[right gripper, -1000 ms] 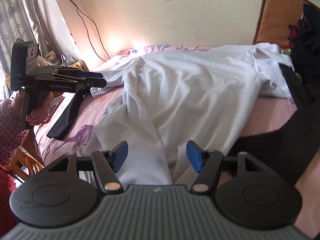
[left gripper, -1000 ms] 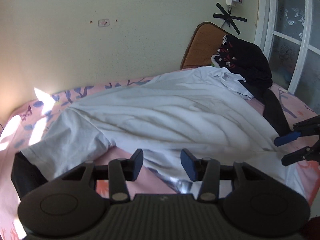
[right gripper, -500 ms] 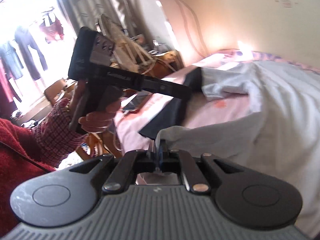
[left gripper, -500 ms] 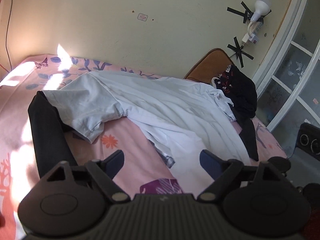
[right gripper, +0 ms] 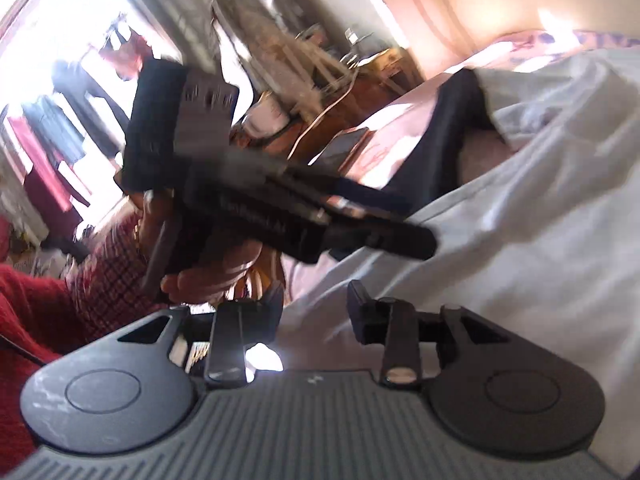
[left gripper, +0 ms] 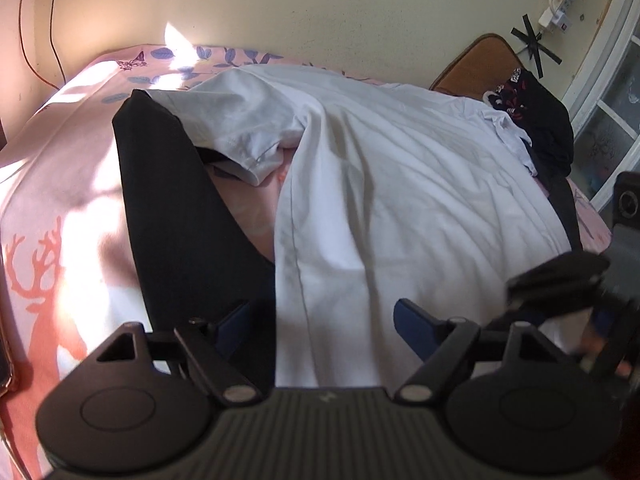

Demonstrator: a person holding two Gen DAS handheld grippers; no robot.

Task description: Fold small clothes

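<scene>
- Left wrist view: left gripper [left gripper: 326, 322] wide but closing, pads clear of cloth; hem of the pale blue-white cotton T-shirt [left gripper: 400, 184] between the jaws, long axis running away toward the far wall. Lies on the pink patterned bedsheet [left gripper: 52, 208], over a long black garment [left gripper: 180, 208].
- Right wrist view: right gripper [right gripper: 316, 312] at narrow gap, opening, same hem [right gripper: 520, 240] between the jaws, apparently unpinched. Both grippers at the near hem; left gripper [right gripper: 416, 240] just ahead.
</scene>
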